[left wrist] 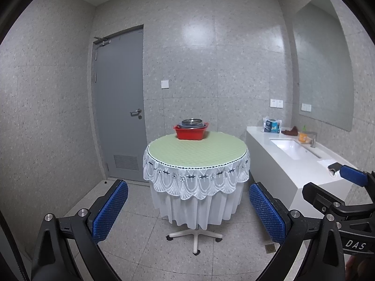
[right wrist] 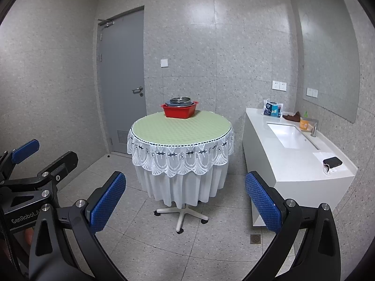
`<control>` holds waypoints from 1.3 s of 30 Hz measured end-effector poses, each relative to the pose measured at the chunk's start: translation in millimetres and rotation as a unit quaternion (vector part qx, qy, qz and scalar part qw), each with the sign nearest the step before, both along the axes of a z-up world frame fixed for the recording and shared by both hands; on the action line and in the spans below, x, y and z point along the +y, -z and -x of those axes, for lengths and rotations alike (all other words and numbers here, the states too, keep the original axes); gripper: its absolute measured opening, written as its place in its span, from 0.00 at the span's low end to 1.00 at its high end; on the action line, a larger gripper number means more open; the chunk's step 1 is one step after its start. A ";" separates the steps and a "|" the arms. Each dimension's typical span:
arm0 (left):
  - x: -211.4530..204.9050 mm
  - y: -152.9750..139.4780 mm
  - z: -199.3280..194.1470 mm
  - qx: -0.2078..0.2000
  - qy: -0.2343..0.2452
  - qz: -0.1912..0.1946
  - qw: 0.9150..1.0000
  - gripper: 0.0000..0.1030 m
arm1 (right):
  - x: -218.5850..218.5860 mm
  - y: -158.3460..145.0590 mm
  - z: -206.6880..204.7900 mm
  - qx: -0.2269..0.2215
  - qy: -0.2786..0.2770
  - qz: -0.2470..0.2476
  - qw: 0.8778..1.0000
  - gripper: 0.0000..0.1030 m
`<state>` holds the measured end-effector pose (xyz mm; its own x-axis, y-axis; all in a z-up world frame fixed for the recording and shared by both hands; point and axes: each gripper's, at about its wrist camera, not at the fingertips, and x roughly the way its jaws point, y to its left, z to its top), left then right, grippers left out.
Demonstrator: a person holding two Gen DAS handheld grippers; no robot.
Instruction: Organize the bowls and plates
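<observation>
We see the room from two wrist cameras held side by side, well back from the table [left wrist: 196, 149], both facing it and the door [left wrist: 119, 103] behind. The left view sits lower and catches the right gripper [left wrist: 332, 187] at its right edge. Both share table, door and sink counter [right wrist: 293, 157].
</observation>
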<state>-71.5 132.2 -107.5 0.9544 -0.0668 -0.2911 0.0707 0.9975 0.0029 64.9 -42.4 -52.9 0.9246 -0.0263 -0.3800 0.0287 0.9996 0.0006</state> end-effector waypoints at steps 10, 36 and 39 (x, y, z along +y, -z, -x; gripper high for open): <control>2.9 7.9 -2.4 -0.007 0.004 0.001 1.000 0.99 | -3.0 0.4 -3.7 0.000 0.000 -0.001 1.000 1.00; 4.8 12.5 -2.6 -0.012 0.005 -0.004 1.000 0.99 | -3.2 2.0 -2.3 0.000 0.004 -0.001 1.000 1.00; 4.8 12.5 -2.6 -0.013 0.005 -0.004 1.000 0.99 | -3.0 1.8 -1.7 0.000 0.004 -0.001 1.000 1.00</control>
<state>-68.9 137.1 -120.0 0.9607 -0.0740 -0.2674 0.0805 0.9967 0.0137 66.6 -45.4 -54.6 0.9244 -0.0335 -0.3799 0.0369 0.9993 0.0016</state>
